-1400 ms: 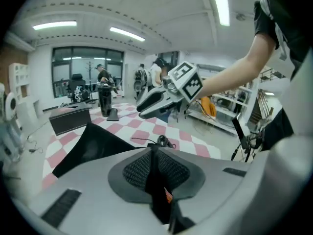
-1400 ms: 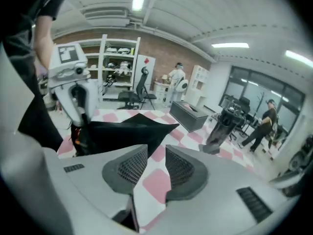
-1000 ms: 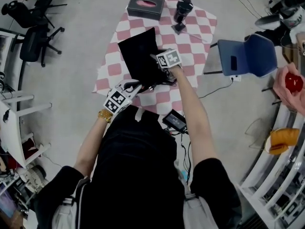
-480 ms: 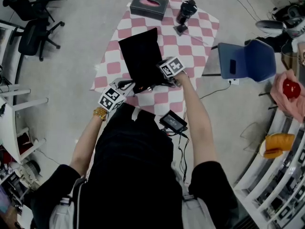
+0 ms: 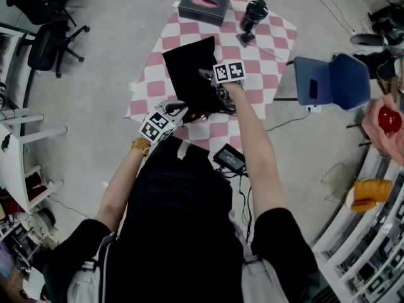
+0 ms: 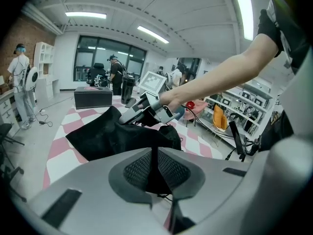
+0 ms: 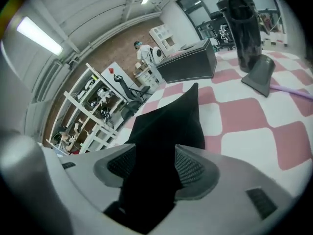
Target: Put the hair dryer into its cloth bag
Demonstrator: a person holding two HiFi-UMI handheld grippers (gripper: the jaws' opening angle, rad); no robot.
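Observation:
The black cloth bag (image 5: 189,68) lies on a pink-and-white checked cloth (image 5: 265,62) on the floor. My left gripper (image 5: 182,113) is at the bag's near edge; in the left gripper view it (image 6: 153,165) is shut on a fold of the bag (image 6: 102,136). My right gripper (image 5: 208,81) is over the bag's right side. Its jaws (image 7: 151,170) have just been opening and stand wide, with the bag's cloth (image 7: 171,116) between them. The black hair dryer (image 5: 252,14) stands upright at the cloth's far corner, apart from both grippers, with a grey nozzle (image 7: 261,75) beside it.
A dark tissue box (image 5: 203,6) sits at the cloth's far edge. A blue chair (image 5: 331,77) stands to the right and office chairs (image 5: 50,43) to the left. A black device with cables (image 5: 229,158) lies by the person's body. Shelving (image 5: 379,232) lines the right side.
My right gripper has shifted a little farther over the bag. The left gripper stays at the bag's near edge. Hair dryer and tissue box have not moved.

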